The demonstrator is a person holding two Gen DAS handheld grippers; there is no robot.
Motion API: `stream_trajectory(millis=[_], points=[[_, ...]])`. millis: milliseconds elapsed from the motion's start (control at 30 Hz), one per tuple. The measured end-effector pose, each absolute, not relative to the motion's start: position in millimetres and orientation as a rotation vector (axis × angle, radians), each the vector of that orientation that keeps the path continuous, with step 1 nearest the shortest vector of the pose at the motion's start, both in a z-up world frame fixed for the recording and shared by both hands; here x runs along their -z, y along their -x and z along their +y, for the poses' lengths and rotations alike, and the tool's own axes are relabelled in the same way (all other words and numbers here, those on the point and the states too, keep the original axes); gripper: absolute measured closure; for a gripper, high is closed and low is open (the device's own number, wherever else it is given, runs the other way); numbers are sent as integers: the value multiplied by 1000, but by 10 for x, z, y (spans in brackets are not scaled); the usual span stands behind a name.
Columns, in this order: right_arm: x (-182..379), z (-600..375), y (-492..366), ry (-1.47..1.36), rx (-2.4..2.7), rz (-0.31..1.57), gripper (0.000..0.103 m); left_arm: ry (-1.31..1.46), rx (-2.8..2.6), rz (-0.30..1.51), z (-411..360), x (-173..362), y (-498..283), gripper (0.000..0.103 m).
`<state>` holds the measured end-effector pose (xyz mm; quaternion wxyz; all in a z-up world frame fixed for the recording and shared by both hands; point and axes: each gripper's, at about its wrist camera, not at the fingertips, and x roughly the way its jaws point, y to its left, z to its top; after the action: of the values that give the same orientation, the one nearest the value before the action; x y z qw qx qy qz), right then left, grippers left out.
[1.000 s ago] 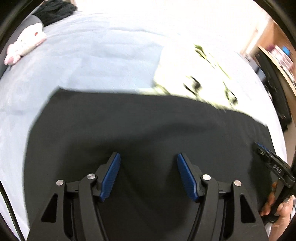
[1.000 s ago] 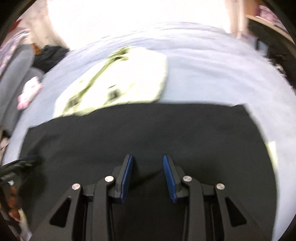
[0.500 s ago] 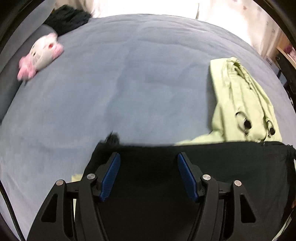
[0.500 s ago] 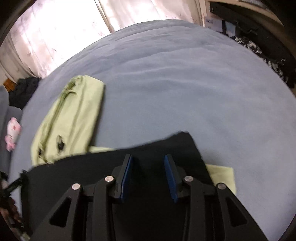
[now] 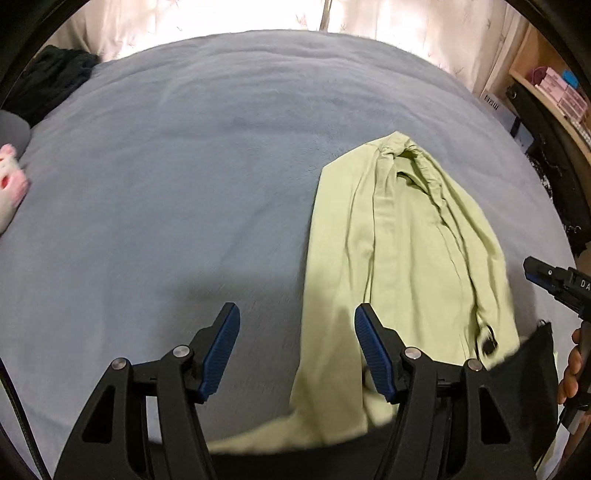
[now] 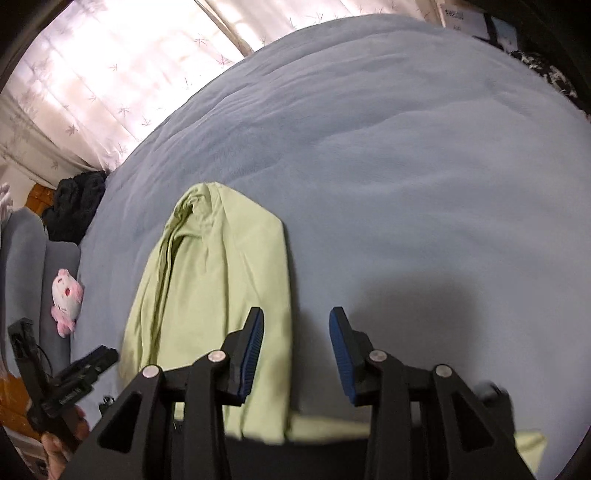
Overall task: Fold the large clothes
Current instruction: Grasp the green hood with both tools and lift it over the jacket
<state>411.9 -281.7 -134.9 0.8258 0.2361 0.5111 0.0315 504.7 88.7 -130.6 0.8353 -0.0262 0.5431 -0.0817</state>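
Left gripper: jaws wide apart, nothing between them.
Right gripper: jaws partly apart, empty – "DA" is readable on its body in the left view.
Green garment: folded lengthwise on the bed, running from the fingertips toward the far edge.
Black garment: at the near edge – under both grippers.

We observe strong backlight from the curtains, overexposed to near white. The bed is evenly lit, with soft claw shadows in the foreground. Fisheye distortion bends the bed's edges; black vignetting fills the corners. Motion blur smears the green garment at its lower edge.
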Motion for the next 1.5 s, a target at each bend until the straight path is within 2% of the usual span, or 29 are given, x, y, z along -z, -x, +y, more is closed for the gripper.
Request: stream_trajectory(millis=[200,333,533,567,600,633,667,700,733,833,1033,1233,1367,1500], points=[[1611,-2806,-4504,-574,-88,1143,66,142,174,1241,936,1607,-5433,40],[1728,-2779,-4665,-622,-124,1149,66,167,204,1272,923,1671,-5567,30],[1793,-2661,-4839,-653,-166,1150,66,168,226,1257,810,1660,-5684,28],[1783,-2640,-4846,-654,-169,1140,66,170,242,1242,775,1650,-5687,40],[1775,-2616,-4851,-648,-172,1133,66,166,254,1224,744,1643,-5688,57],[1760,-2584,-4854,-628,-168,1127,66,164,278,1213,705,1633,-5678,97],[1751,-2548,-4868,-607,-165,1126,66,177,295,1226,662,1635,-5687,98],[1712,-2494,-4863,-561,-159,1113,79,176,270,1219,634,1608,-5691,98],[1677,-2456,-4857,-522,-155,1101,96,174,258,1208,619,1575,-5669,98],[1458,-2376,-4746,-443,-171,1020,97,156,239,1146,628,1374,-5539,100],[841,-2415,-4270,-491,-319,836,97,161,232,1039,1003,748,-4945,101],[206,-2247,-3340,-429,-540,673,97,222,303,956,1362,289,-4022,102],[124,-2162,-2677,-336,-577,639,93,263,352,950,1626,287,-3291,101],[427,-2129,-2126,-235,-513,716,88,302,361,1029,1836,568,-2694,101]])
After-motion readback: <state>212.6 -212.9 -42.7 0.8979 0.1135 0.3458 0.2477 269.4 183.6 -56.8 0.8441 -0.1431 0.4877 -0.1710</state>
